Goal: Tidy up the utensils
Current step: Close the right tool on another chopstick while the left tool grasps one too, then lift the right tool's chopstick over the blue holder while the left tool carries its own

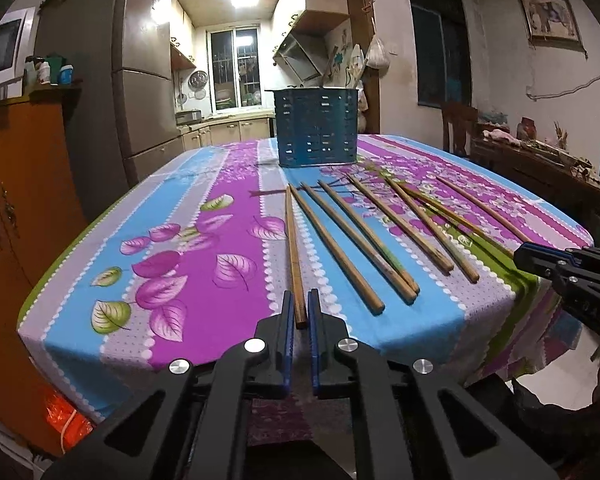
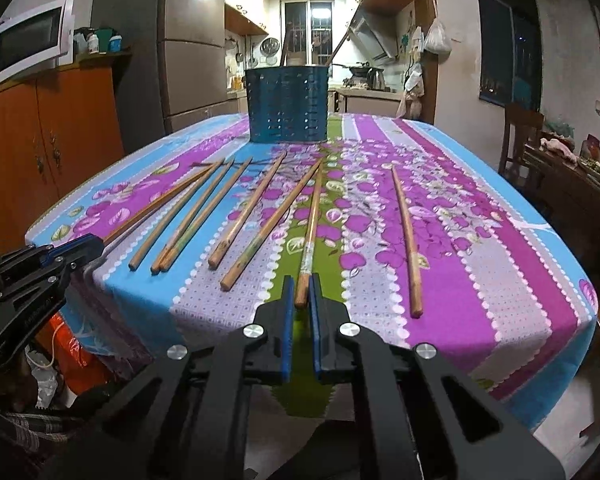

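Eight chopsticks [image 2: 244, 212] lie loose on the worktop [image 2: 480, 240], fanned out with their thick butts toward the near edge and their thin tips toward the caddy [image 2: 287, 104], a blue perforated holder standing upright near the far edge. That layout leaves every butt easy to reach from the near side, and the caddy sits straight beyond the tips, so I judge each stick is meant to be lifted and dropped in there. At least two sticks already stand in the caddy.

Both grippers are at the near edge, each lined up along one stick. The left gripper [image 1: 299, 312] has its jaws narrowed around the butt of the left chopstick [image 1: 293, 248], the one nearest the left edge; whether the pads actually pinch it or merely flank it I cannot tell. The right gripper [image 2: 301, 296] likewise straddles the butt of the banded chopstick [image 2: 310, 232], which carries a pale worn band; contact is again unclear.

One lone chopstick [image 2: 408, 240] lies apart toward the right edge.

No writing on the sticks or caddy is legible; faint embossed letters on a gripper body are too small to read.
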Available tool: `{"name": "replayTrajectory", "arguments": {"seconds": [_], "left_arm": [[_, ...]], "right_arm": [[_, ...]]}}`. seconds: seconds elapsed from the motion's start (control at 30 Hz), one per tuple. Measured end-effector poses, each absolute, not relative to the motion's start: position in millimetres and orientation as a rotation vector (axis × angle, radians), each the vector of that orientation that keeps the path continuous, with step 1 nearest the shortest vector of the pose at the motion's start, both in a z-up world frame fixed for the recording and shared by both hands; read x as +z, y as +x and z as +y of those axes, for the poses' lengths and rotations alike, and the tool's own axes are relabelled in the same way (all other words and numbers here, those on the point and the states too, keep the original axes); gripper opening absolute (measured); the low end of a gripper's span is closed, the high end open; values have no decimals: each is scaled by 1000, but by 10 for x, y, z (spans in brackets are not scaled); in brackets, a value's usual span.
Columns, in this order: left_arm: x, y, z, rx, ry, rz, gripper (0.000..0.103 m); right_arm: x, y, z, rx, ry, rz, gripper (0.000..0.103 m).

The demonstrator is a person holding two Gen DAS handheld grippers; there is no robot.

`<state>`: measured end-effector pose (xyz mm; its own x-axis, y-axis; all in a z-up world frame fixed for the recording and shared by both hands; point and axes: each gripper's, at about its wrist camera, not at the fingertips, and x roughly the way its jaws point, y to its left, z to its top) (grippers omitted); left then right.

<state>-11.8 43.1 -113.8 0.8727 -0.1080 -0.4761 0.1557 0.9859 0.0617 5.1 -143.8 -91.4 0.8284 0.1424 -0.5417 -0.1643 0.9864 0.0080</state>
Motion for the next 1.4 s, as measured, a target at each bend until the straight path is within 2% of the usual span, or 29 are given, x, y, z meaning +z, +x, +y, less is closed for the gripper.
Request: {"name": "replayTrajectory", "arguments": {"seconds": [1.07,1.4], "left_arm": [[-762,-104,574,-107,122,382,7],[-290,12,671,-145,95,304,7]], "right_arm": [[-290,10,-1611,112,-75,361,5],[64,221,-1651,165,-91,289,5]]}}
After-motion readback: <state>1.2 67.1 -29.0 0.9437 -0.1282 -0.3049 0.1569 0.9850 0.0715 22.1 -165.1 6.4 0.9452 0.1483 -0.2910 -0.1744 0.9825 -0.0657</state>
